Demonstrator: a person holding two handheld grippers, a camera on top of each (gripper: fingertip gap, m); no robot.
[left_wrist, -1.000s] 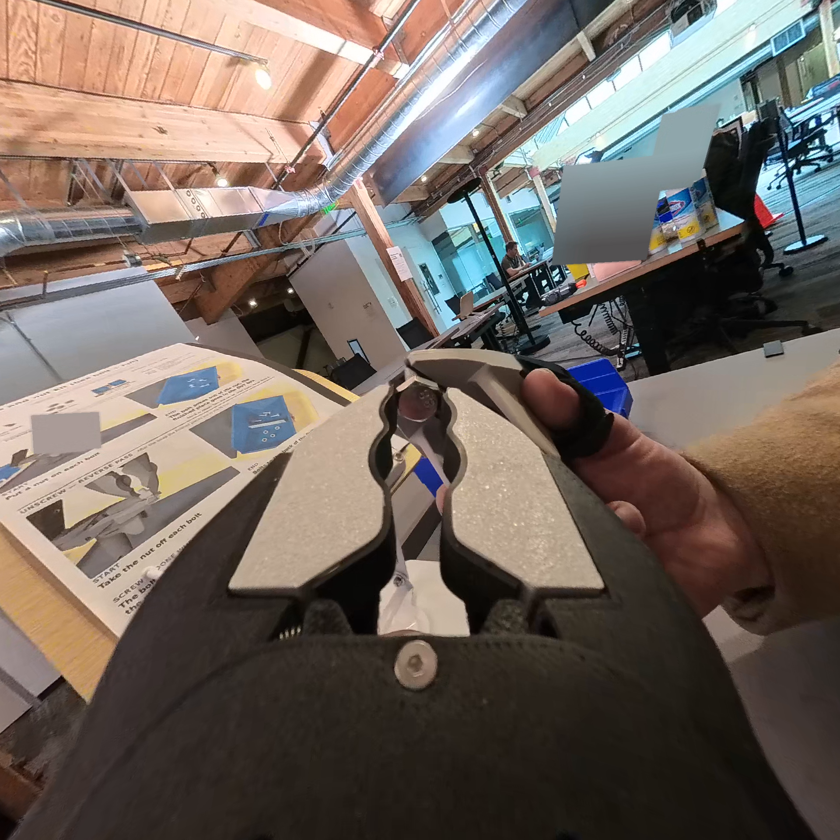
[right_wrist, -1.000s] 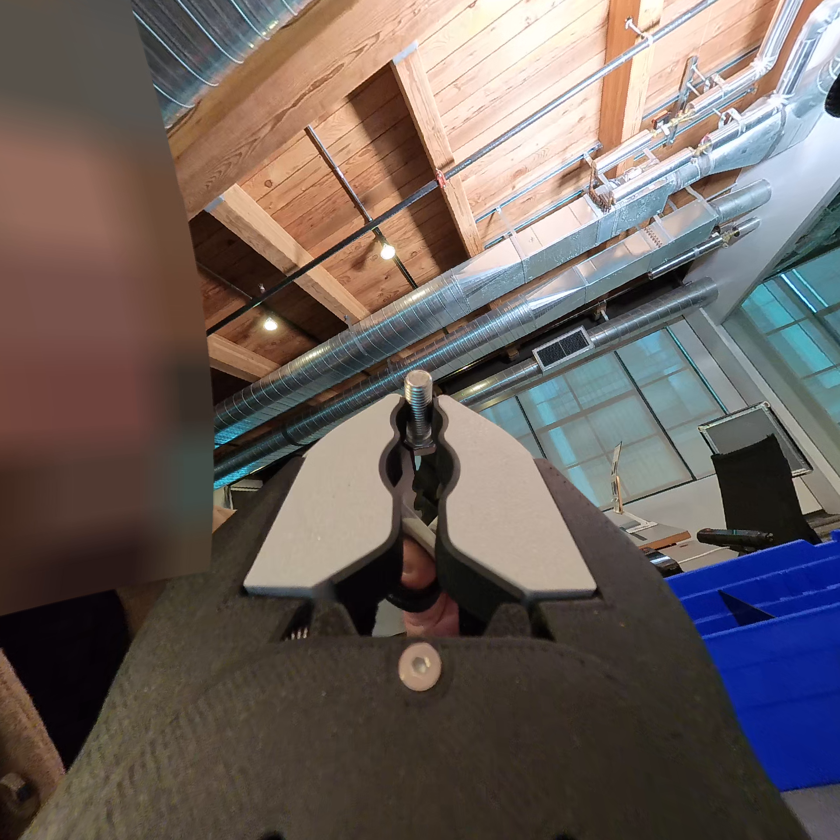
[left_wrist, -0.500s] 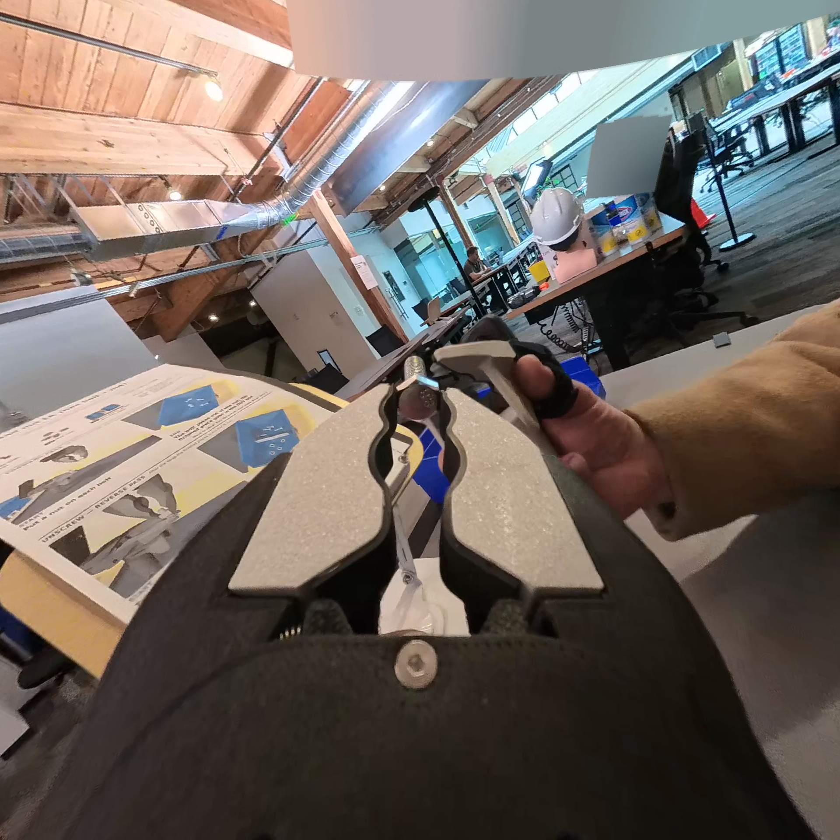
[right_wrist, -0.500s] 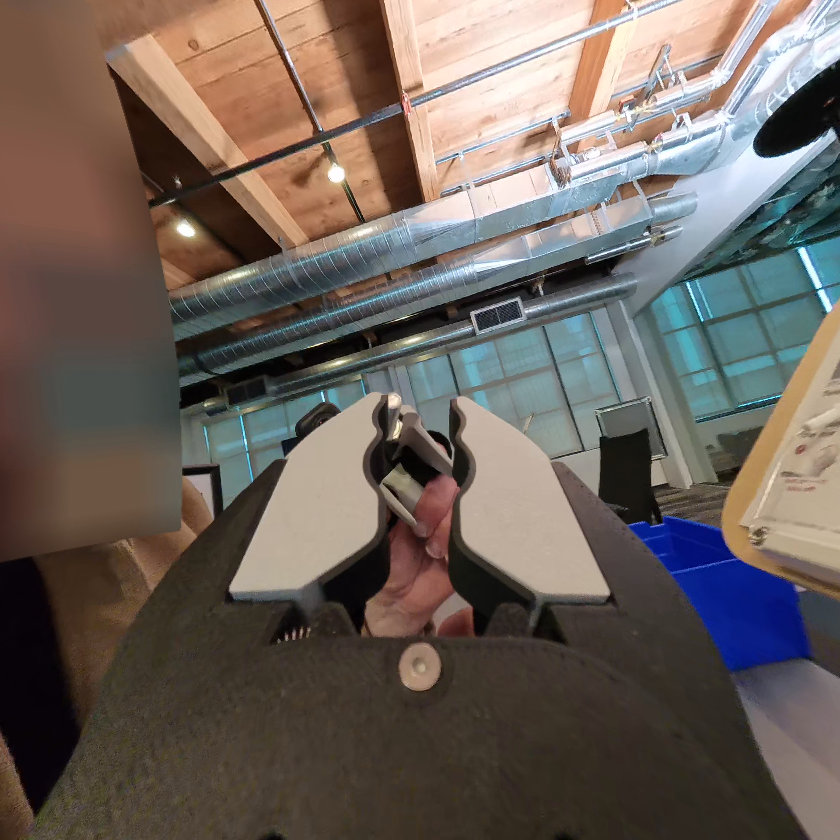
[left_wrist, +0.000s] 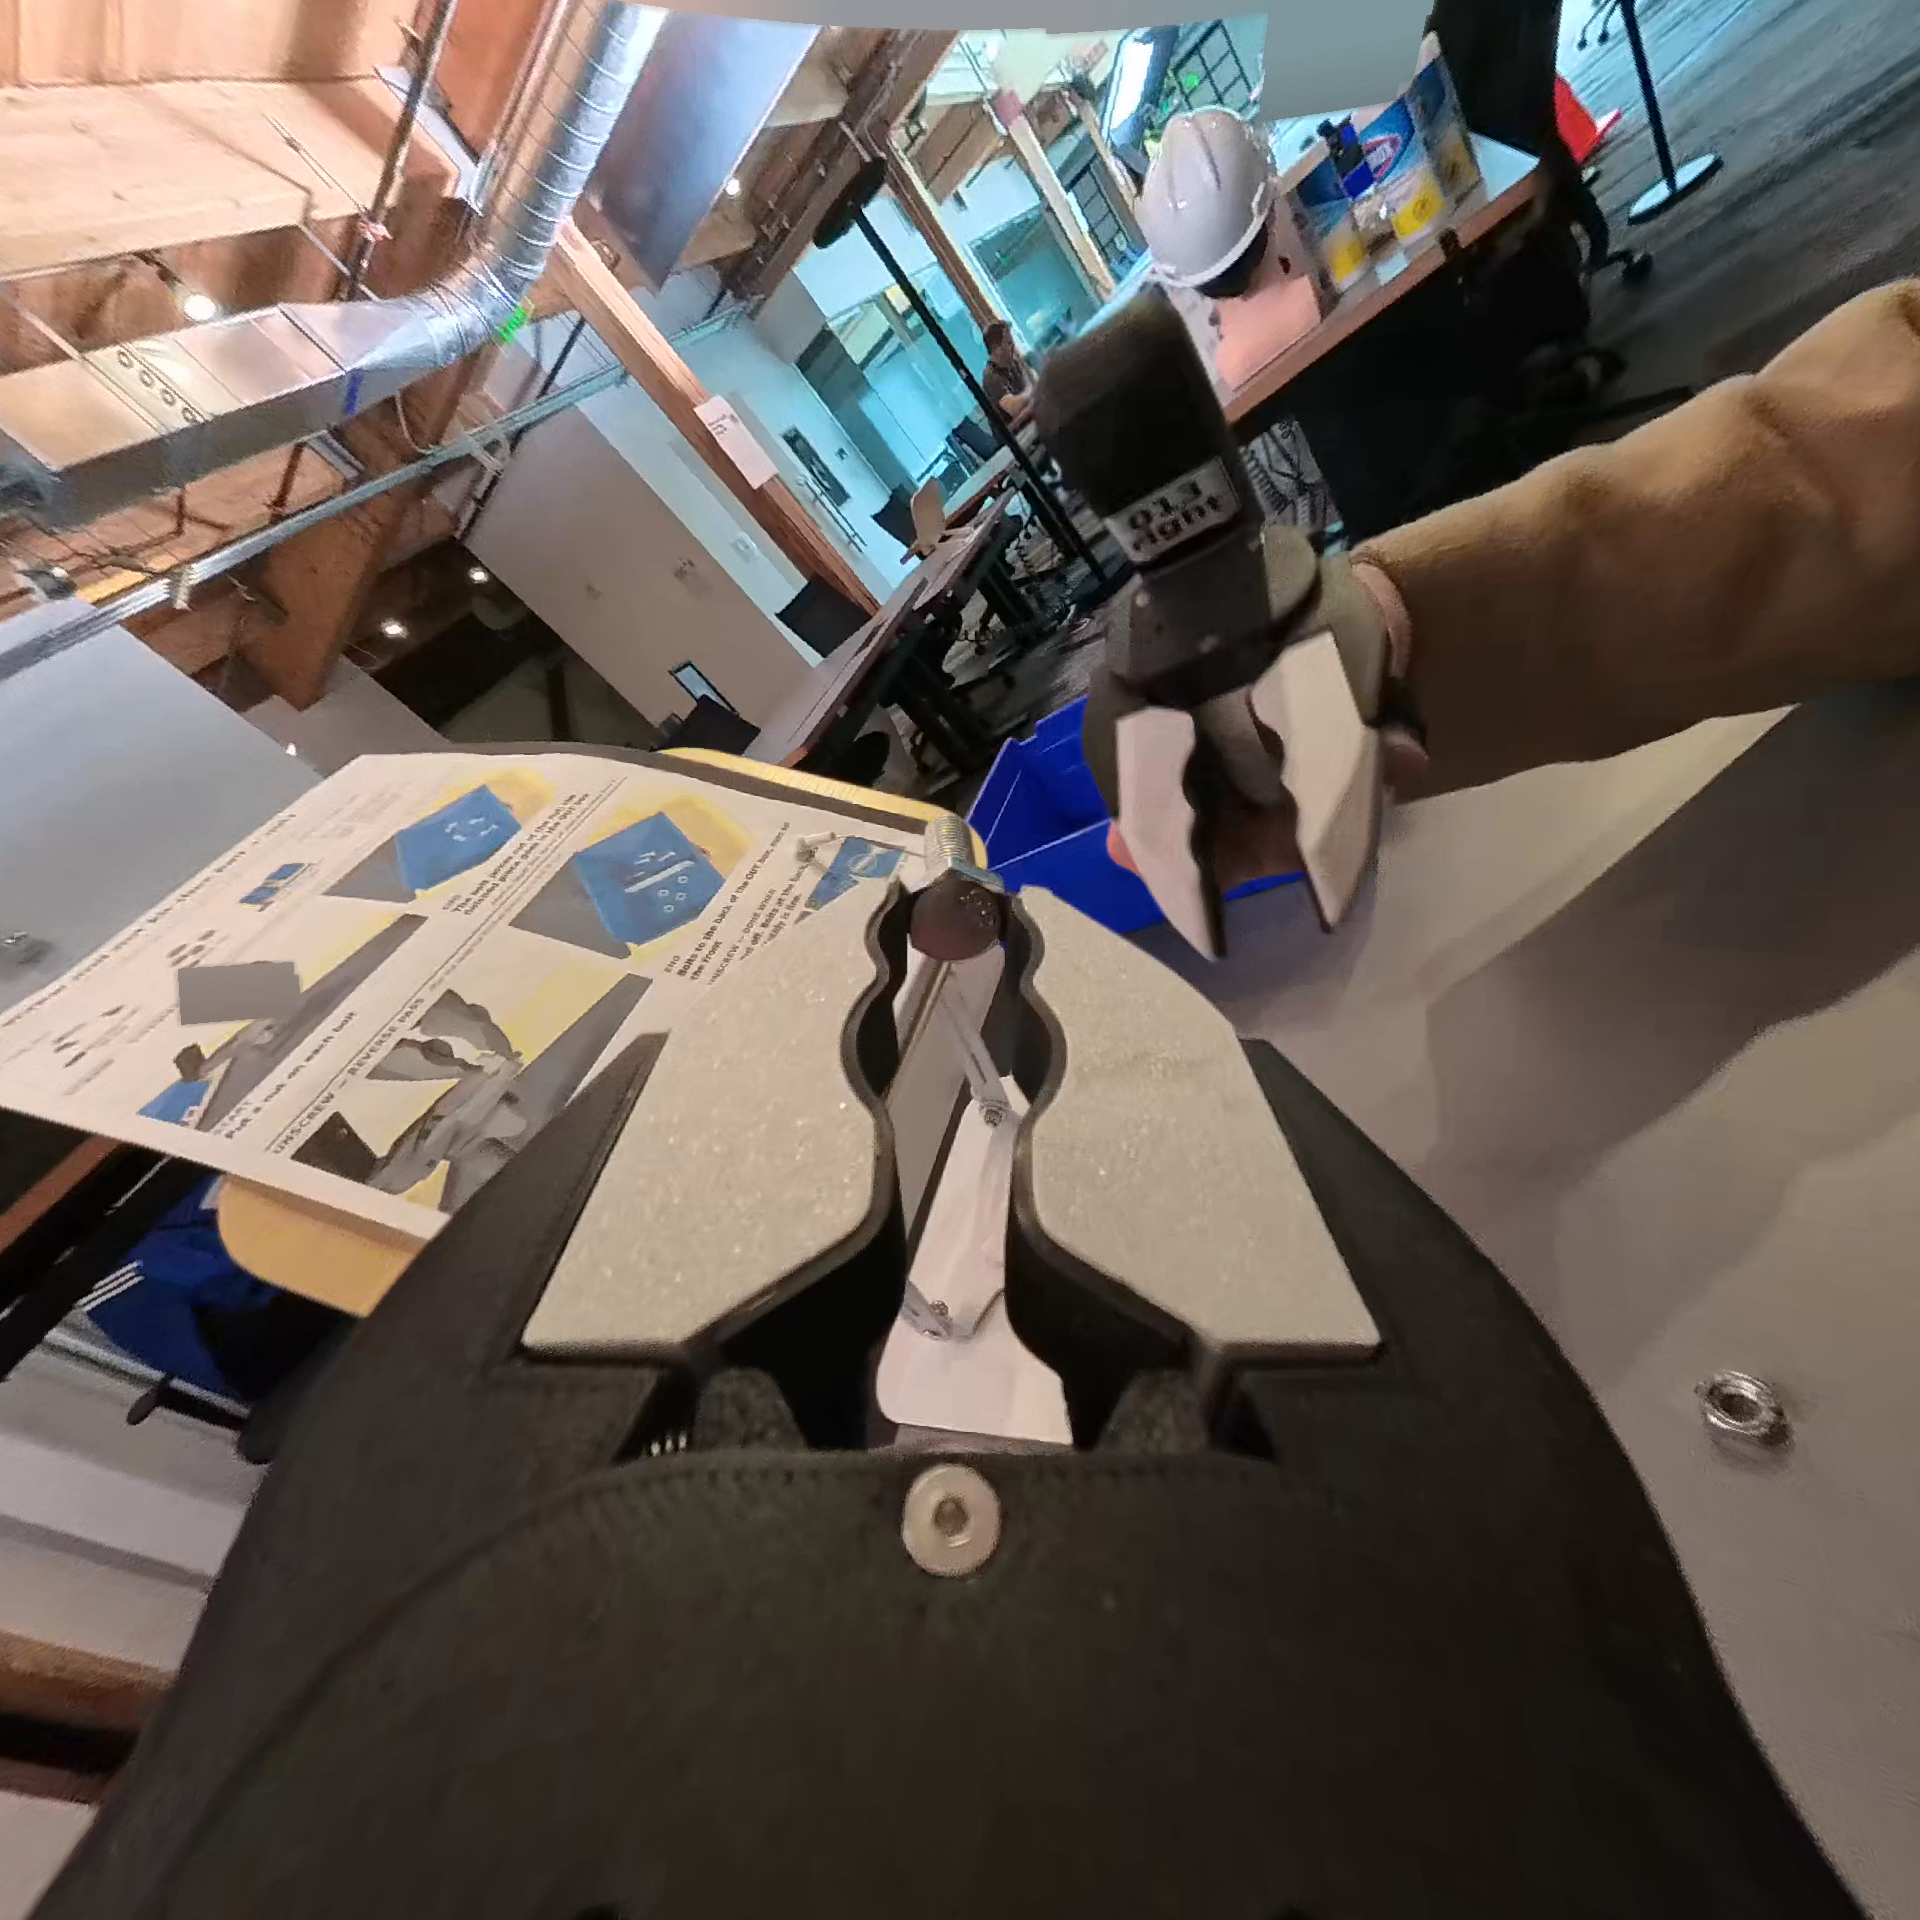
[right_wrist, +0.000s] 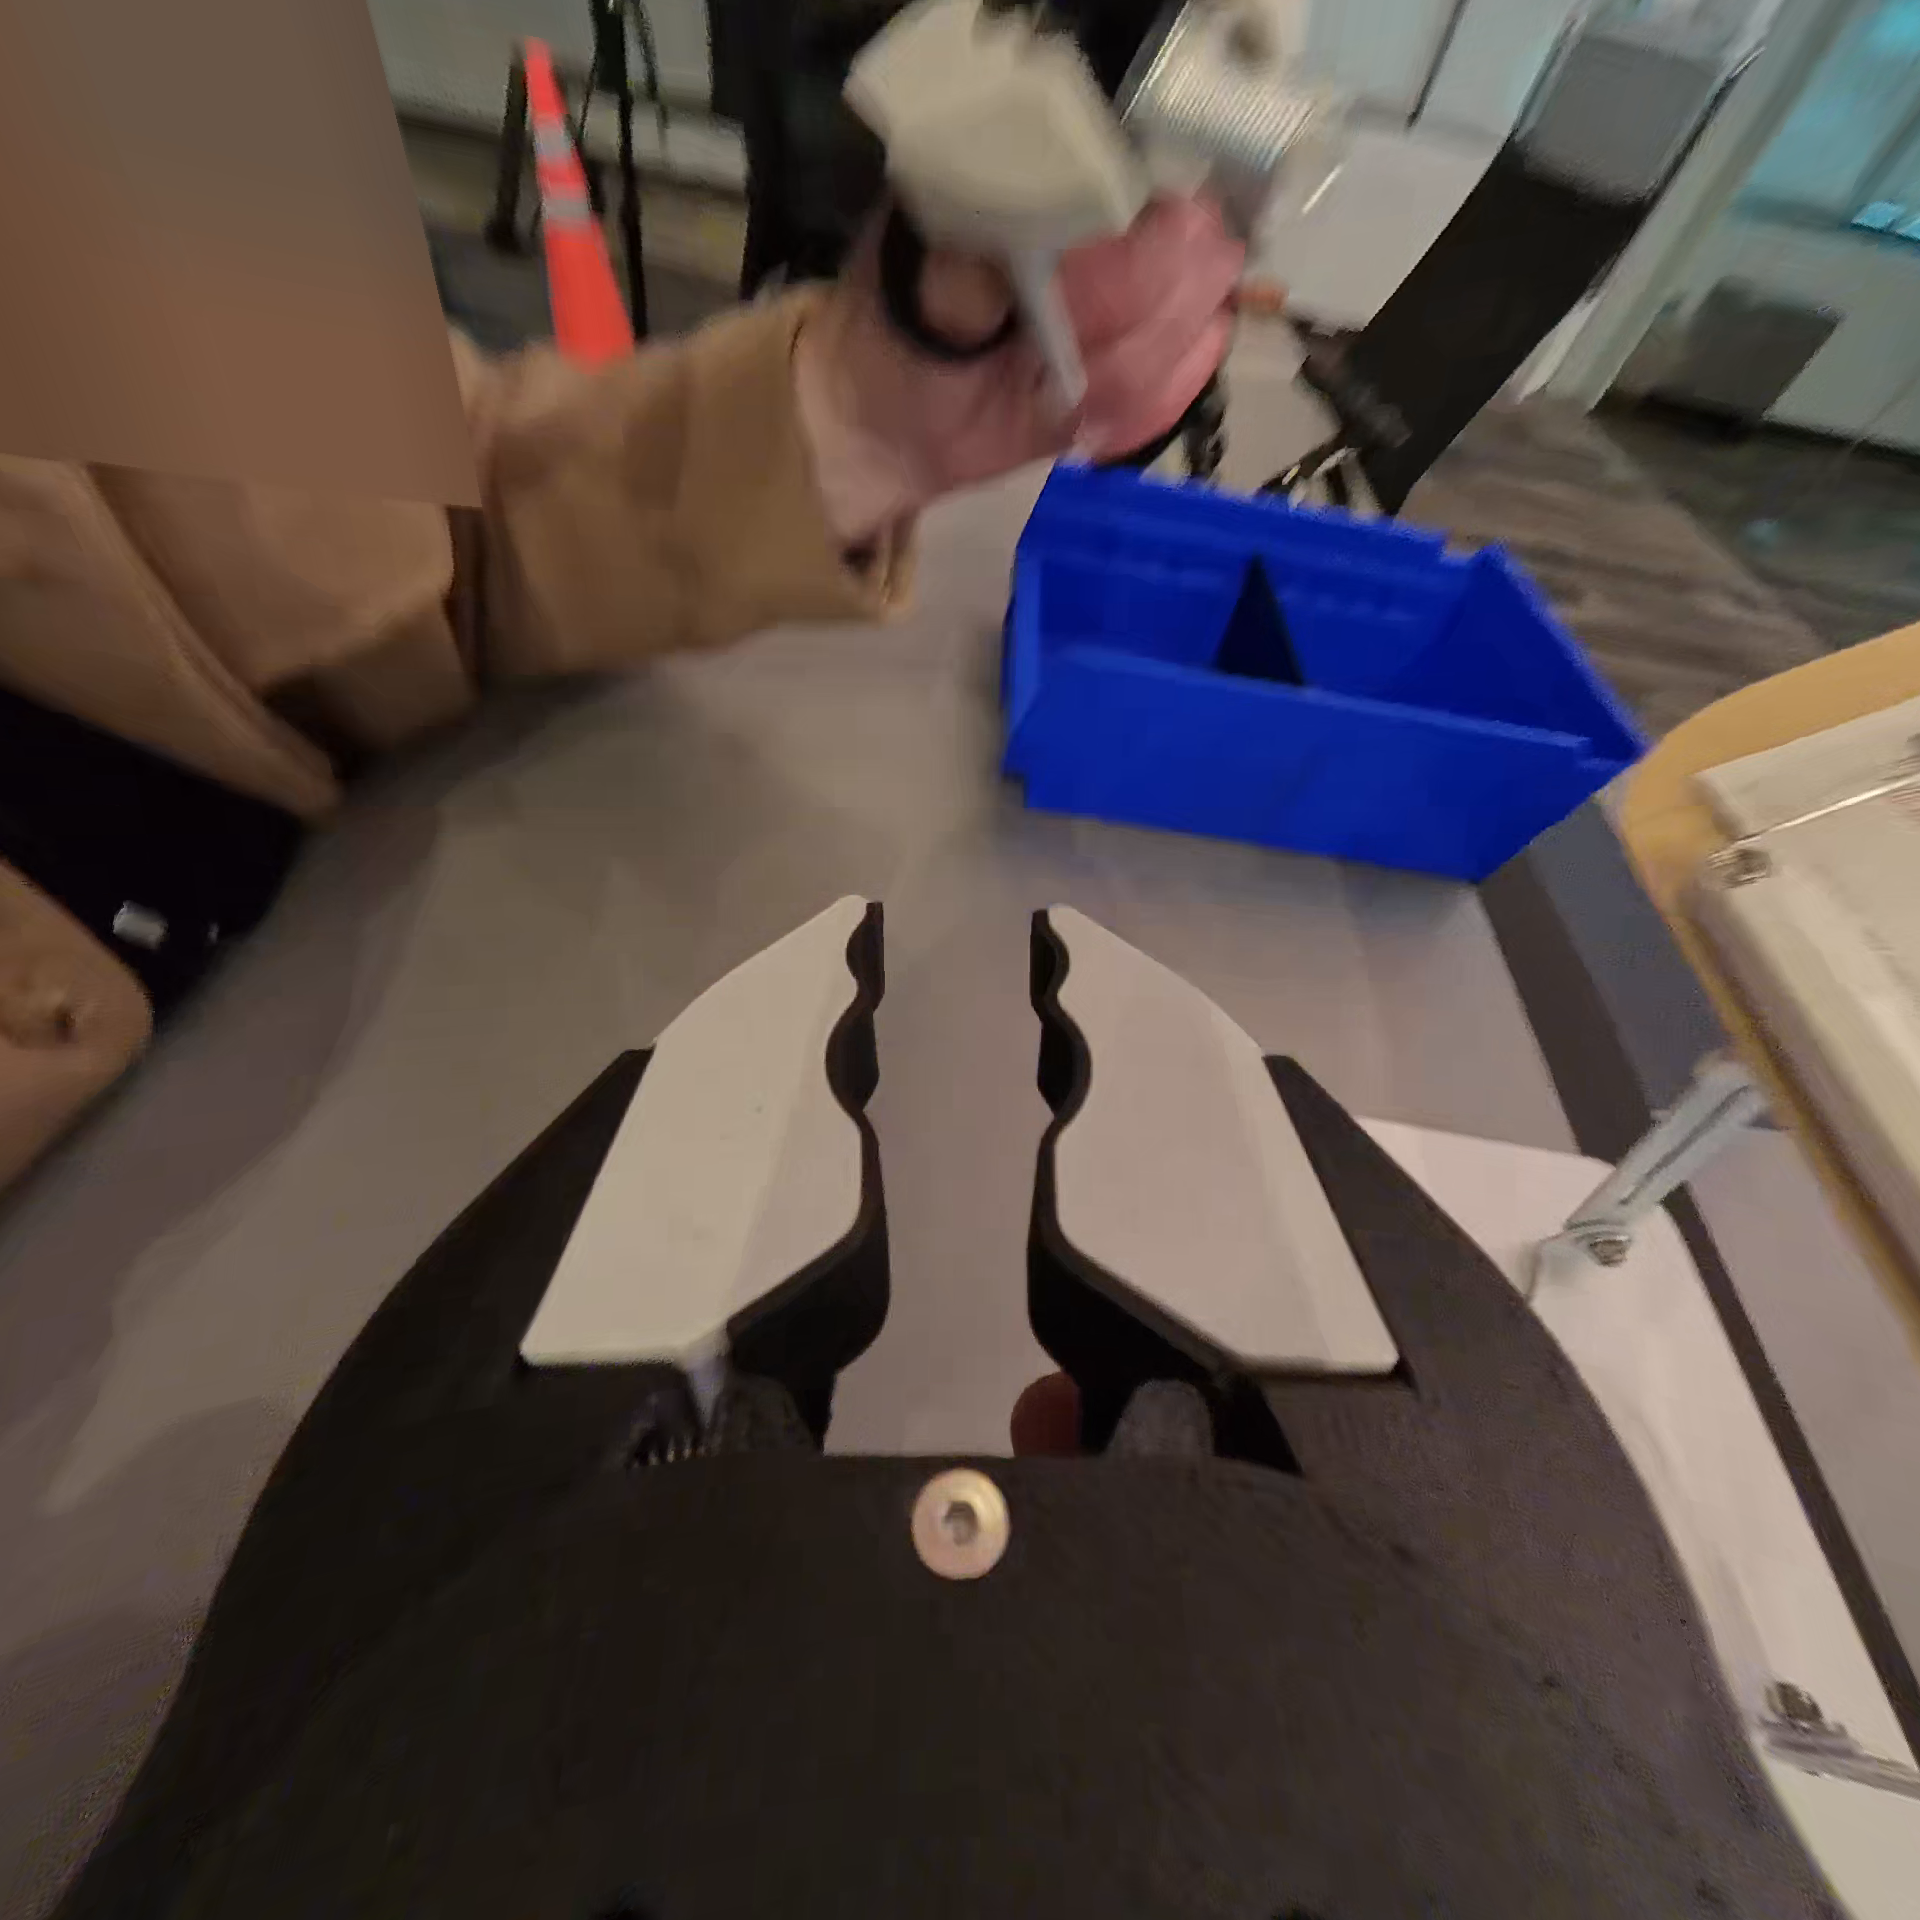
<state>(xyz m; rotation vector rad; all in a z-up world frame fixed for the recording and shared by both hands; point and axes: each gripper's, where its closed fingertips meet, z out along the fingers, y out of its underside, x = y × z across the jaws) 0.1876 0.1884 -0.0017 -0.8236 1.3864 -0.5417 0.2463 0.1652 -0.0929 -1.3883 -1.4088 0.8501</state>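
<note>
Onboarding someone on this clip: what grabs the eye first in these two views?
First, the silver hex-head bolt pinched at the tips of the left gripper, threaded end pointing away. Next, the right gripper hanging open and empty over the grey tabletop, with the blue plastic divided bin beyond it. A small silver flanged nut lies loose on the table at the right of the left wrist view.

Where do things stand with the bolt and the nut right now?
Done: the nut lies loose on the table, off the bolt. In hand: the left gripper is shut on the bolt's head. The right gripper is open and empty over the table. Left: neither piece is in the blue bin.
</note>
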